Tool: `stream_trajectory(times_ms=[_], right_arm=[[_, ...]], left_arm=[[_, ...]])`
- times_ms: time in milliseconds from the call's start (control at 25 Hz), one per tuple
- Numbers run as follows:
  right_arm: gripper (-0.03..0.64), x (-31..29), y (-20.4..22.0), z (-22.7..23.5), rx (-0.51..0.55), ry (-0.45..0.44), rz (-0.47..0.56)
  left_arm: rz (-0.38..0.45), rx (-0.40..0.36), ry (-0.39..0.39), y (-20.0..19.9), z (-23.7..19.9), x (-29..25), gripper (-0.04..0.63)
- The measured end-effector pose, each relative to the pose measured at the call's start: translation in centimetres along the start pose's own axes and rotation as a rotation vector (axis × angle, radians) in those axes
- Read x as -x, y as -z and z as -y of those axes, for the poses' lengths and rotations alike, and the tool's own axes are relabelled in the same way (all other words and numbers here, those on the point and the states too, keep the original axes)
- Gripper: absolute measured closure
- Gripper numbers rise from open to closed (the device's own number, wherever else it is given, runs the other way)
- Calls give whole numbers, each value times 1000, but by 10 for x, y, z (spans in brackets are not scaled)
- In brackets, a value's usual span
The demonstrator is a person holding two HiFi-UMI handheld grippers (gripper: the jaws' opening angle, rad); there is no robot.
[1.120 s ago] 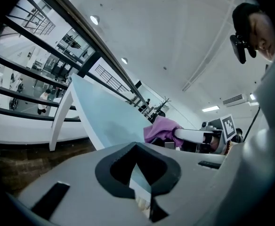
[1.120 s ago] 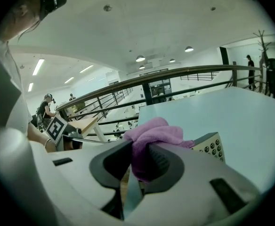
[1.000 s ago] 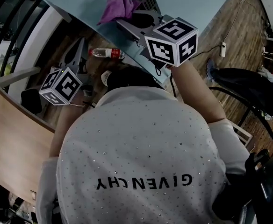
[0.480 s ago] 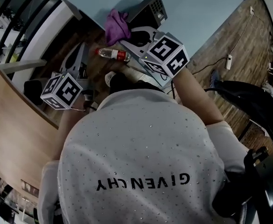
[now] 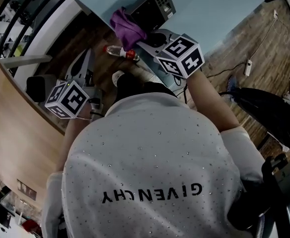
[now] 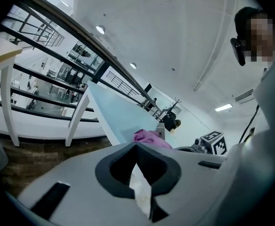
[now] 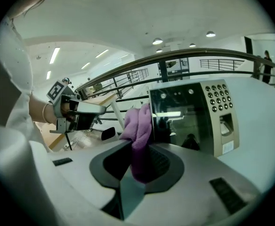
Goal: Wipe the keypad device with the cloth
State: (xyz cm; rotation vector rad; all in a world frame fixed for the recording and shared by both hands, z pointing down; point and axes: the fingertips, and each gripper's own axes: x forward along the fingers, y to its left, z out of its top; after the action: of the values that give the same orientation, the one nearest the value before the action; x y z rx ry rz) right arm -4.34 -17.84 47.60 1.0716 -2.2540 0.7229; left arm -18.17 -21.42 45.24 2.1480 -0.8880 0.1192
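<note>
While the left claw [image 5: 87, 58] hangs off the surface [image 5: 209, 9] over the wood floor [image 5: 249, 38] much as a second ago, the head view shows the right claw [image 5: 141, 42] closer in. The purple cloth [image 5: 126, 26] now overlaps the near corner of the keypad device [image 5: 152, 6]; half a second ago it sat just left of it. The device's long axis runs diagonally, keypad end away from the person. It sits by the surface's near edge, with bare surface beyond. A plastic bottle [image 5: 121, 51] lies on the floor below that edge.

Left gripper view: claw closed, nothing between the pads (cloth and surface edge show past the tips).

Right gripper view: claw clamped on the cloth, which is bunched against the left side of the device's dark panel. The device faces the claw, keypad to the right, with open surface right of it.
</note>
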Motion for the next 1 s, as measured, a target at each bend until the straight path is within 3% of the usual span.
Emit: stream_trajectory(times_ms=[320,440,560,680,880,1000], right_arm=[[547,11,29,11,-75,10,-19],[546,23,39,13,-108,15,-27],[548,37,38,7,-119,-32,-12],[548,58,33,3,-85,-41,4],[548,103,14,7,104,50,36],[548,139,-2,12,96,94,143]], left_arm=[[21,3,-17,10,18,1,595],[68,-5,-37,3,23,5,595],[117,-17,-54,-12,31,6,595],[152,-20,-40,-22,53,3,595],[171,-65,19,-18,106,-2,595],[179,-94,51,-8,139,0,595]])
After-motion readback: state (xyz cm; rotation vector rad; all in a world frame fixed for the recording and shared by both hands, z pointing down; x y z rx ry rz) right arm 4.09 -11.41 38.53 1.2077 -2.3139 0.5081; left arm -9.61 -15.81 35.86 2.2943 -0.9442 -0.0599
